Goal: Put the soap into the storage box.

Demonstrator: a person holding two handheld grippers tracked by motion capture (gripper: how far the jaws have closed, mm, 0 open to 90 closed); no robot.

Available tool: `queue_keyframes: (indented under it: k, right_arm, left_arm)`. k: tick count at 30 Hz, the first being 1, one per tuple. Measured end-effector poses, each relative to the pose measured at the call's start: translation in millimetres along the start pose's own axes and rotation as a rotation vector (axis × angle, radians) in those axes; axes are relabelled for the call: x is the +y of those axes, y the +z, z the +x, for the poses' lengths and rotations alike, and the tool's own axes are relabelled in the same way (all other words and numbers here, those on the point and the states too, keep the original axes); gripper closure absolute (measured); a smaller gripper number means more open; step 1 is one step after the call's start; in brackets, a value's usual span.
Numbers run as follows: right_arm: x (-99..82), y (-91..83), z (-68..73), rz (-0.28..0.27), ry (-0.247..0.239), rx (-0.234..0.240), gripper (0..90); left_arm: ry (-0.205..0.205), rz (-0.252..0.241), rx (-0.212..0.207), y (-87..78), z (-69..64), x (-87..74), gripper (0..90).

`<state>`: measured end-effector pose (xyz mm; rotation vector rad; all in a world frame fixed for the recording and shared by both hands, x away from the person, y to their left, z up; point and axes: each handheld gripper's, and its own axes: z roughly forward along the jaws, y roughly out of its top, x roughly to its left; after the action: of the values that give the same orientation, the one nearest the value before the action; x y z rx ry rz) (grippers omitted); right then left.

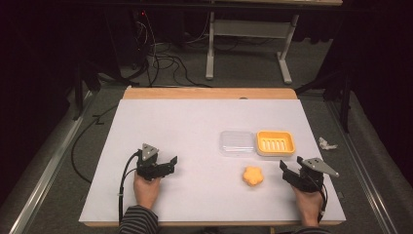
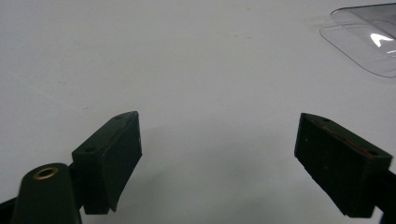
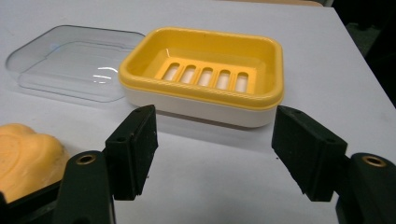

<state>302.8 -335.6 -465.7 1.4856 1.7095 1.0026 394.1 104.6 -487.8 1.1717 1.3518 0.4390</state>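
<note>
The right claw (image 3: 215,154) stands apart, empty, near the surface's (image 1: 170,126) front right corner; the left claw (image 2: 217,163) also gapes empty. The orange flower-shaped soap (image 3: 25,156) is cut off beside it. Farther sit the slotted yellow plastic soap dish (image 3: 205,74) and its clear plastic lid (image 3: 70,60).

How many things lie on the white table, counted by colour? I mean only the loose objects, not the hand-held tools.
Orange or yellow: 2, the flower-shaped soap and the soap dish
Clear: 1, the transparent lid
Total: 3, all on the white table
</note>
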Motion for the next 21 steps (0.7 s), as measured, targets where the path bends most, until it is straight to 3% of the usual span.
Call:
queue_keyframes:
  k: [8, 13, 14, 21]
  right_arm:
    - [0.5, -9.0, 4.6, -0.045, -0.009, 0.05, 27.7]
    - [1.7, -11.1, 6.4, -0.041, -0.002, 0.086, 25.4]
    - [2.5, -11.7, 8.8, -0.029, 0.001, 0.103, 21.4]
    - [2.4, -15.2, 15.6, -0.008, -0.004, 0.134, 20.7]
  left_arm:
    - [-0.007, 0.003, 0.004, 0.9, 0.2, 0.2, 16.1]
    - [-0.004, 0.004, 0.004, 0.7, 0.2, 0.2, 16.1]
    - [-0.005, 0.004, 0.005, 0.8, 0.3, 0.2, 16.1]
    - [0.002, 0.006, 0.004, 0.3, 0.2, 0.0, 16.2]
